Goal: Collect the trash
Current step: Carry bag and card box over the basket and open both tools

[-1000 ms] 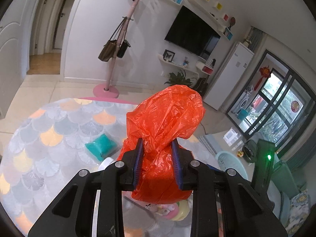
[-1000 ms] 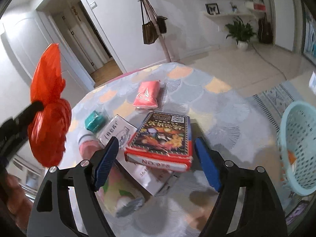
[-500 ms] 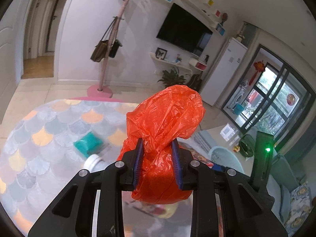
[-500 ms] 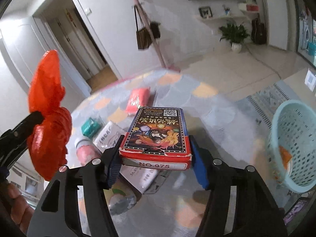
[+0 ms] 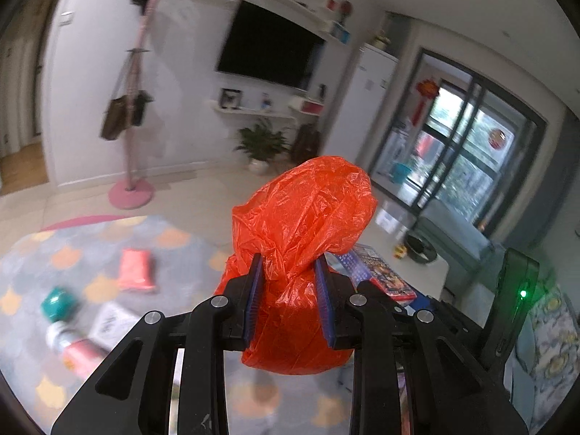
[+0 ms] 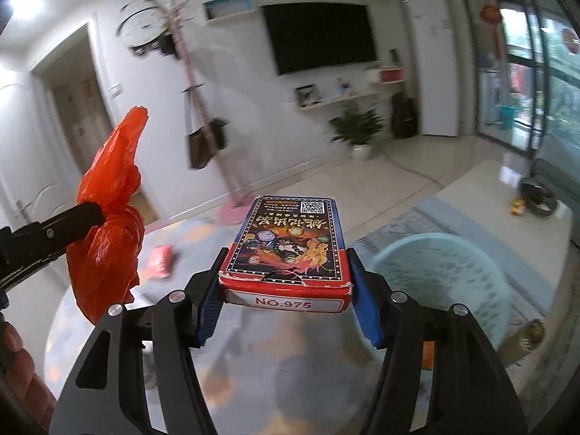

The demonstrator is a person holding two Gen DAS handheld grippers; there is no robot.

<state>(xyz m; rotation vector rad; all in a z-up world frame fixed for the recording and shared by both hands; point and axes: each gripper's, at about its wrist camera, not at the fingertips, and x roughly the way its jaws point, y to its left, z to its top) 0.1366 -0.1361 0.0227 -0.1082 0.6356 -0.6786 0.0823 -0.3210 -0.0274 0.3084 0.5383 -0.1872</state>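
Observation:
My left gripper [image 5: 290, 304] is shut on a crumpled orange plastic bag [image 5: 308, 224], held above the scale-patterned rug; the bag also shows at the left of the right wrist view [image 6: 108, 217]. My right gripper [image 6: 286, 290] is shut on a red and blue printed card box [image 6: 290, 243] marked NO.975, lifted off the rug; the box also shows in the left wrist view [image 5: 380, 275]. A pale blue perforated basket [image 6: 442, 282] stands to the right of the box and below it.
On the rug [image 5: 108, 239] lie a pink packet [image 5: 136, 268], a teal packet [image 5: 58, 299], a white box [image 5: 112, 326] and a pink-and-white bottle [image 5: 72, 344]. A pink coat stand [image 5: 132, 192] and a low table [image 6: 507, 195] stand beyond.
My right gripper closed on the card box and lifted it off the rug toward the basket side. My left gripper kept hold of the orange bag and swung right.

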